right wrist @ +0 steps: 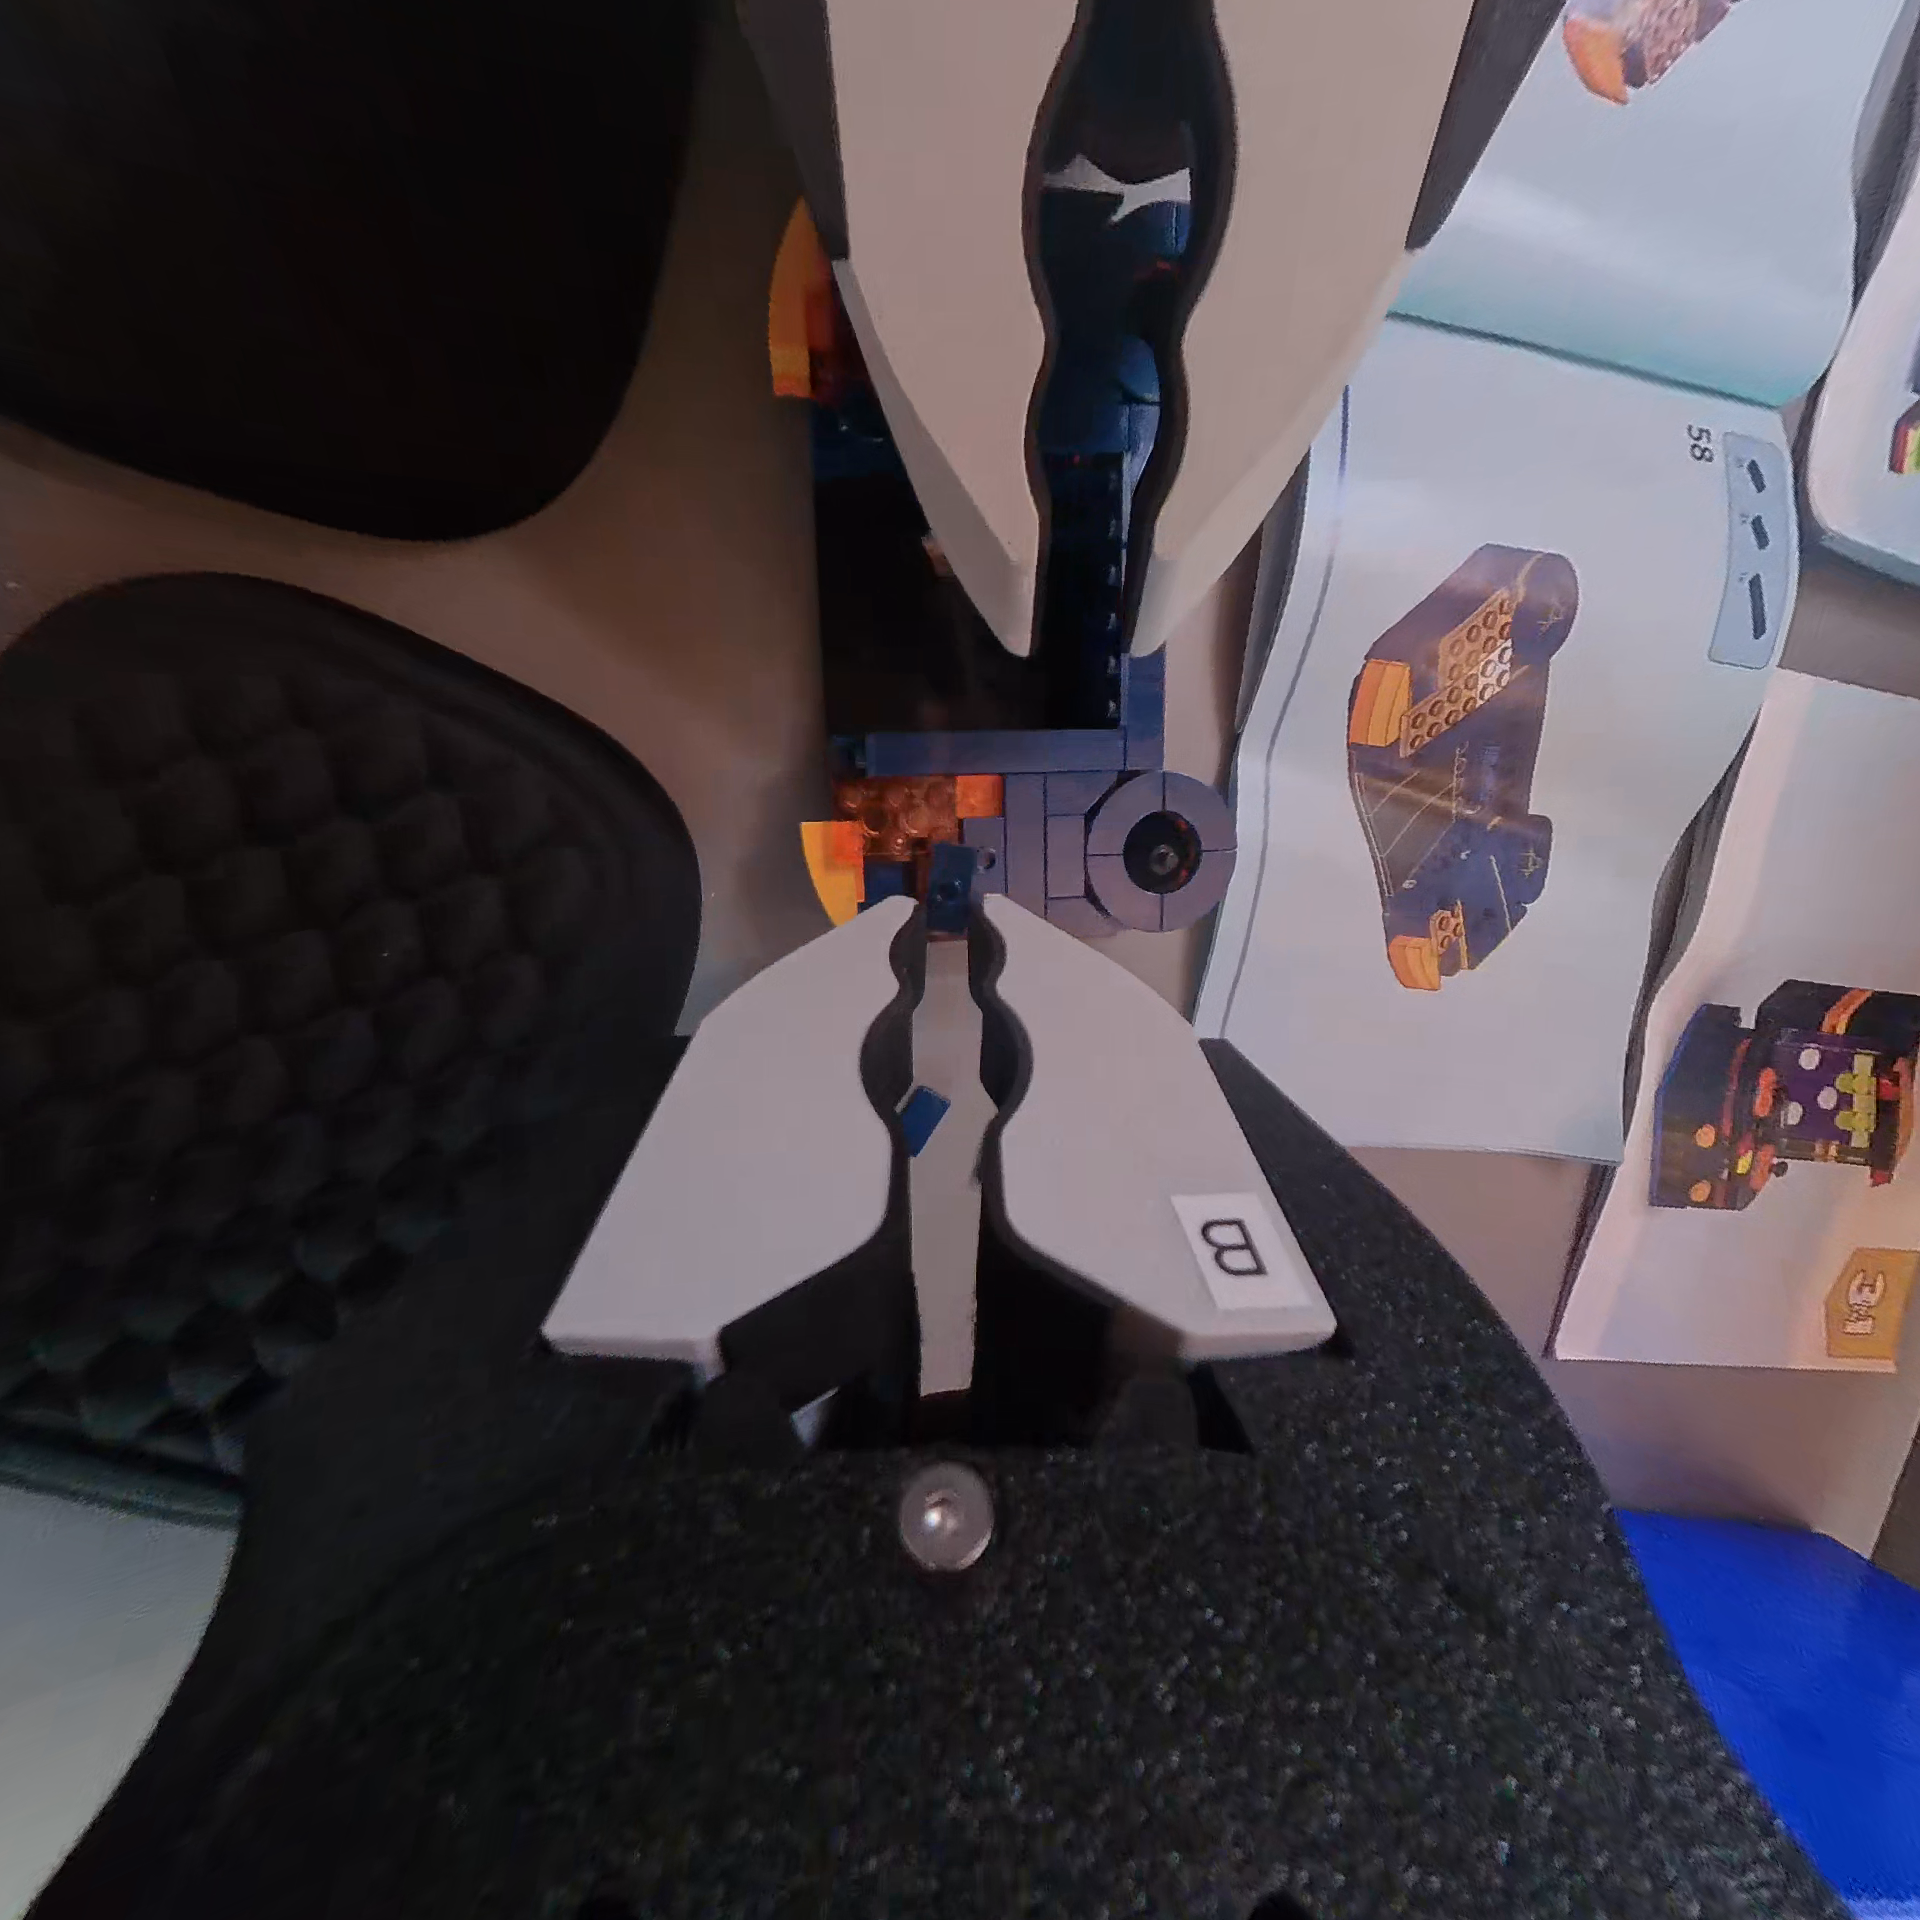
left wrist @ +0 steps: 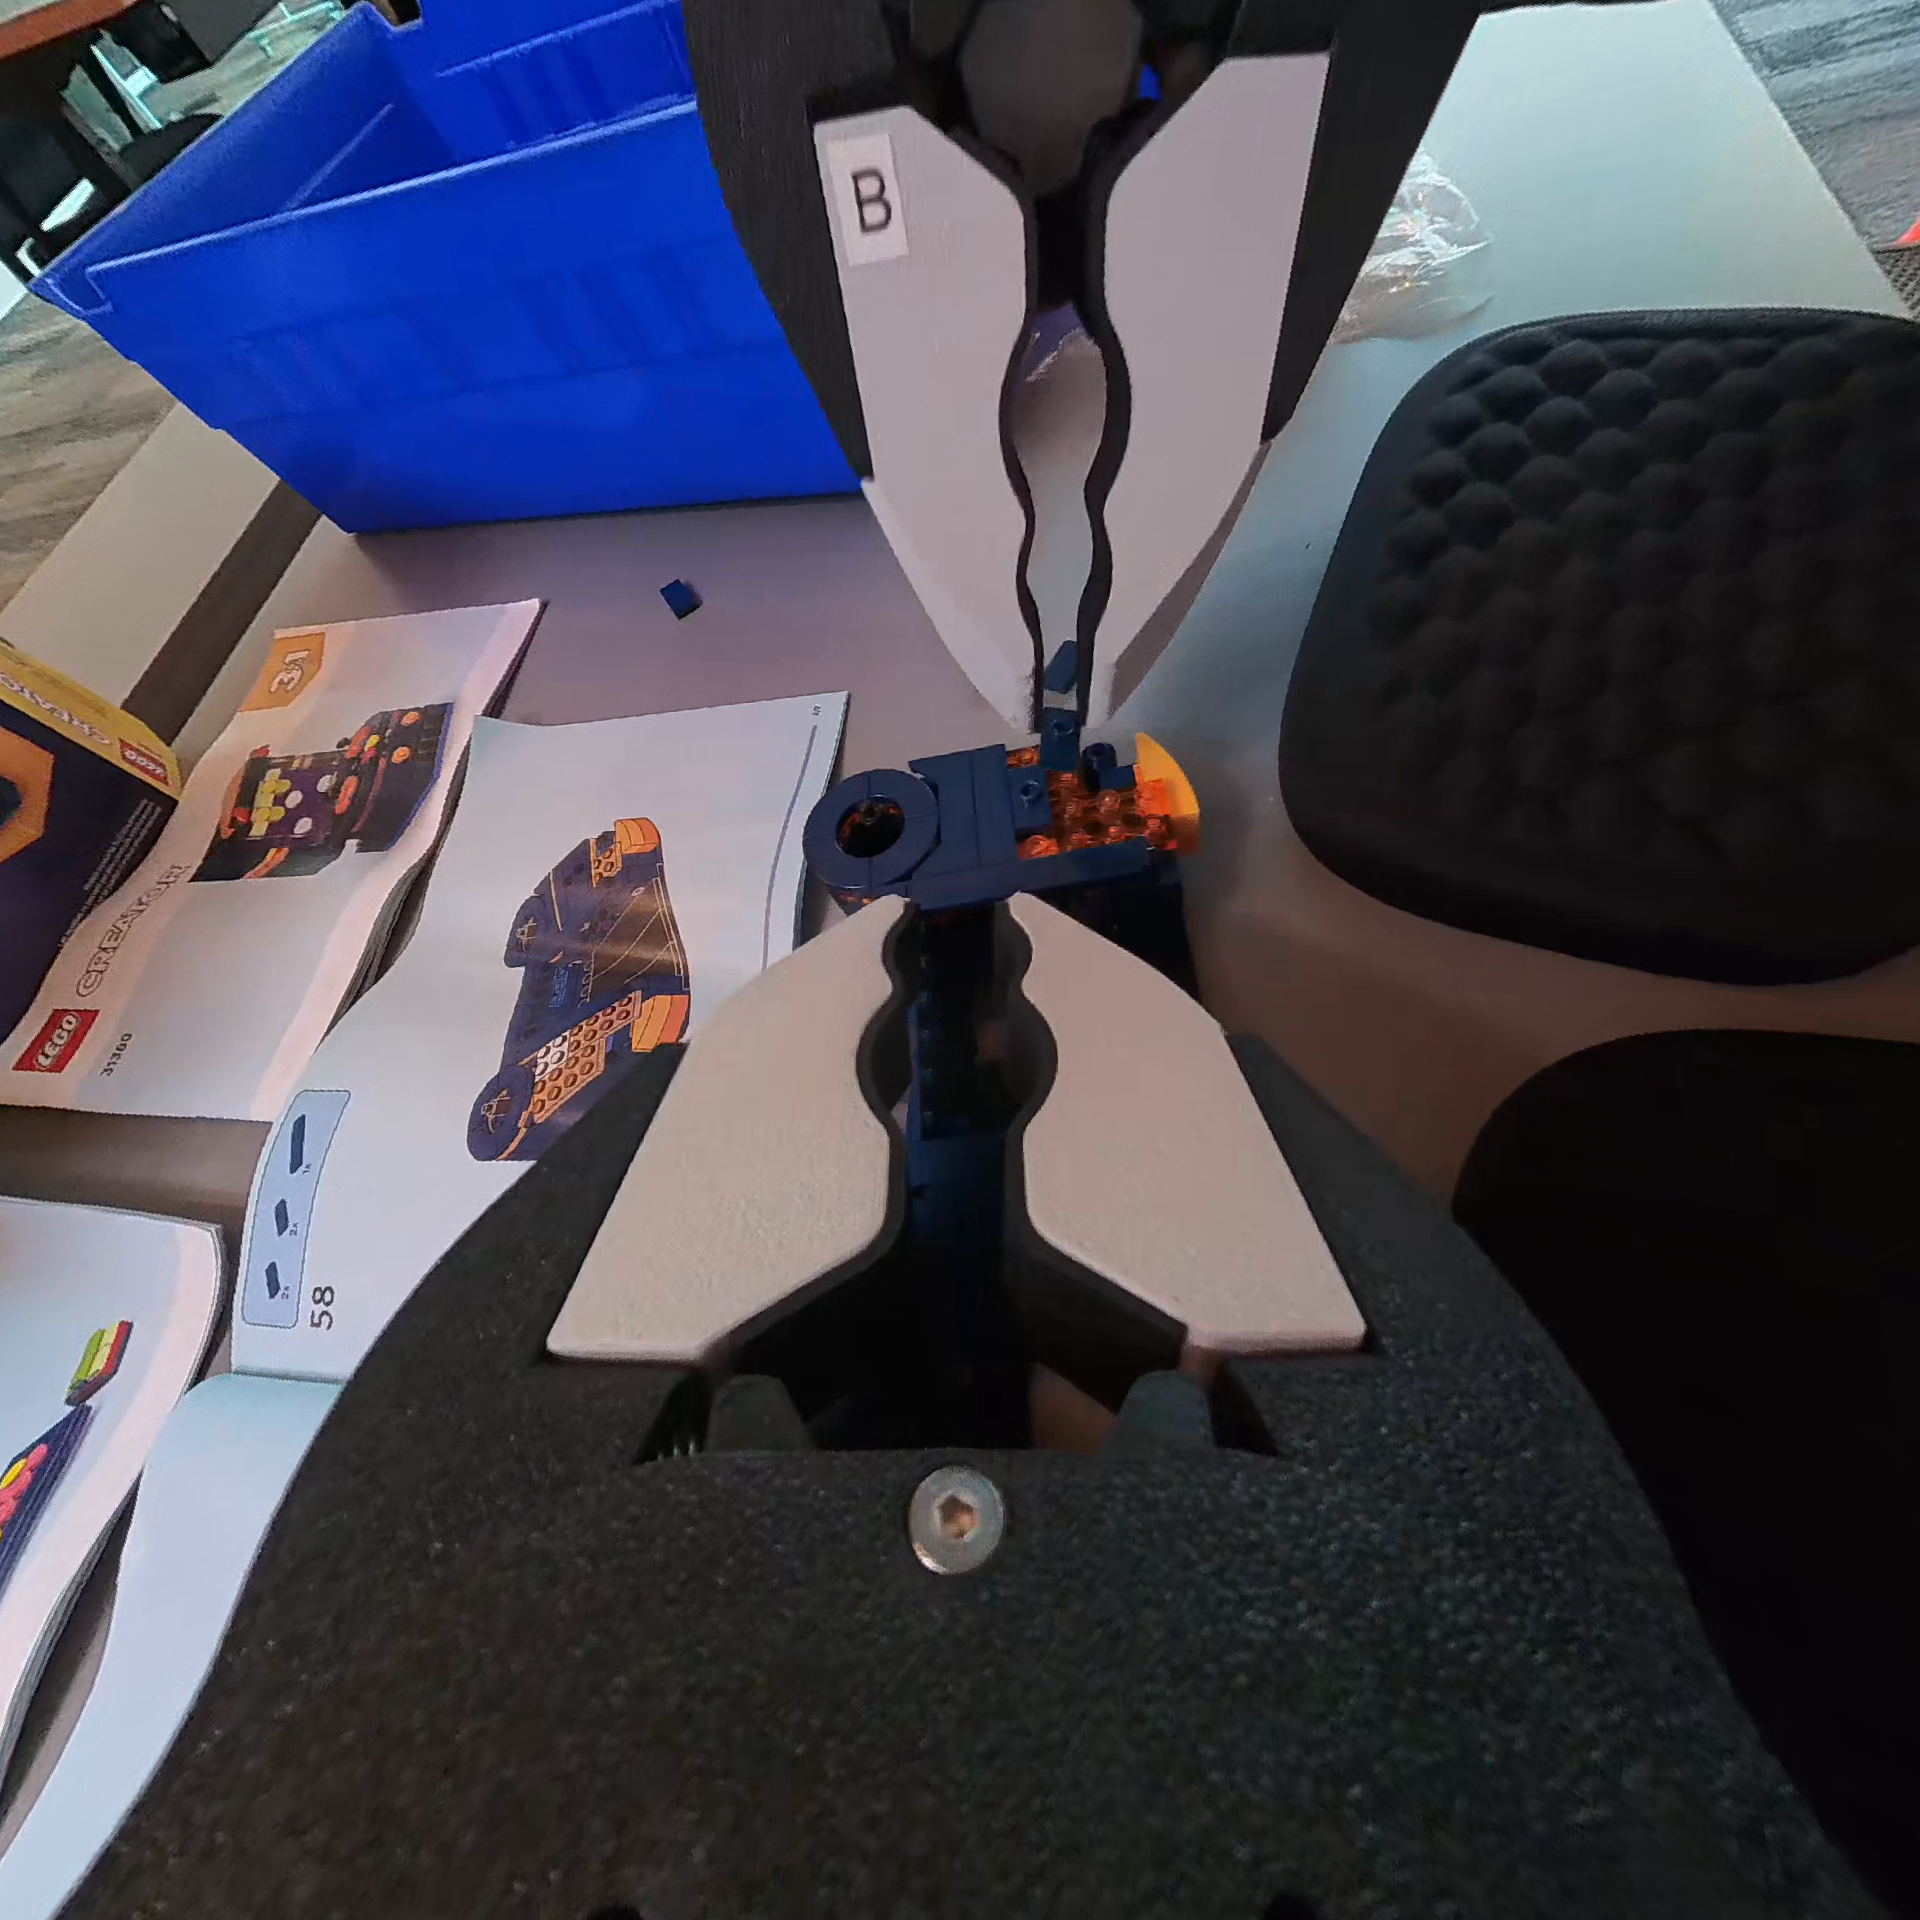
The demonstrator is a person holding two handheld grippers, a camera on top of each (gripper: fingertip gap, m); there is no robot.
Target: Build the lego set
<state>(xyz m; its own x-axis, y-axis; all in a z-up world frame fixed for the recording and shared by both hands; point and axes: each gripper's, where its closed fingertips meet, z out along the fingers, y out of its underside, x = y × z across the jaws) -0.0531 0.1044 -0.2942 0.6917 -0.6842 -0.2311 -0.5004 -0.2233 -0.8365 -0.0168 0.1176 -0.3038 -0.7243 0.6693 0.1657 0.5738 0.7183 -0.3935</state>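
Observation:
A dark blue lego model [left wrist: 971,810] with clear orange plates, a round ring end and a yellow-orange curved tip is held above the table. My left gripper [left wrist: 956,912] is shut on the model's long dark blue part. It enters the right wrist view from the top [right wrist: 1086,646]. My right gripper [right wrist: 948,906], marked with a letter sticker, is shut on a small dark blue piece [right wrist: 951,888] and holds it against the model [right wrist: 1039,821] next to the orange plates. It comes down from the top in the left wrist view [left wrist: 1060,712].
An open instruction booklet [left wrist: 623,935] and other booklets lie left of the model, also in the right wrist view [right wrist: 1455,779]. A blue bin [left wrist: 468,343] stands behind. A loose blue brick [left wrist: 681,600] lies on the table. Black cushions [left wrist: 1610,644] lie right. A lego box [left wrist: 62,810] is at far left. The left gripper's tips are roughly 5 centimetres from the right gripper's. The loose blue brick [left wrist: 681,600] sits 15 centimetres or so from the ends of my right fingers.

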